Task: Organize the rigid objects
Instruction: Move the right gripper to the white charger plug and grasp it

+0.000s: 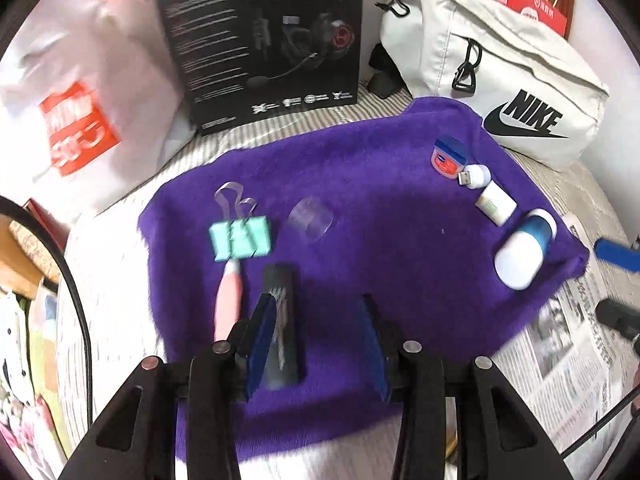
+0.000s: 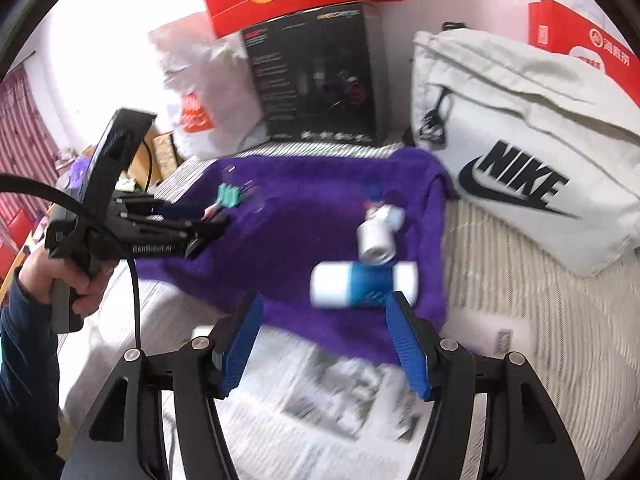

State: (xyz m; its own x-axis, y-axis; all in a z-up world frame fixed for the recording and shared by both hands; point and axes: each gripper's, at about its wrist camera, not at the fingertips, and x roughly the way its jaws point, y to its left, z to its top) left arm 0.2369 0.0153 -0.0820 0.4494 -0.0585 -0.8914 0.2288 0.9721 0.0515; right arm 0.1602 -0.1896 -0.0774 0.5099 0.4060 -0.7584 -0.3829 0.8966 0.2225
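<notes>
Purple towel (image 1: 360, 184) spread on the striped bed, white Nike bag (image 1: 520, 92) at its far right corner and black headset box (image 1: 260, 40) behind it. Along the towel's right edge lie a blue-and-white bottle (image 1: 524, 248), small white tube (image 1: 496, 202), USB plug (image 1: 476, 176) and red jar (image 1: 448, 158); on the left, a mint binder clip (image 1: 240, 238), pink pen (image 1: 228, 304) and black comb (image 1: 280, 320). Left gripper (image 1: 316, 336): jaws apart, nothing between the pads; right gripper (image 2: 328, 344): jaws spread, empty, just short of the bottle.
</notes>
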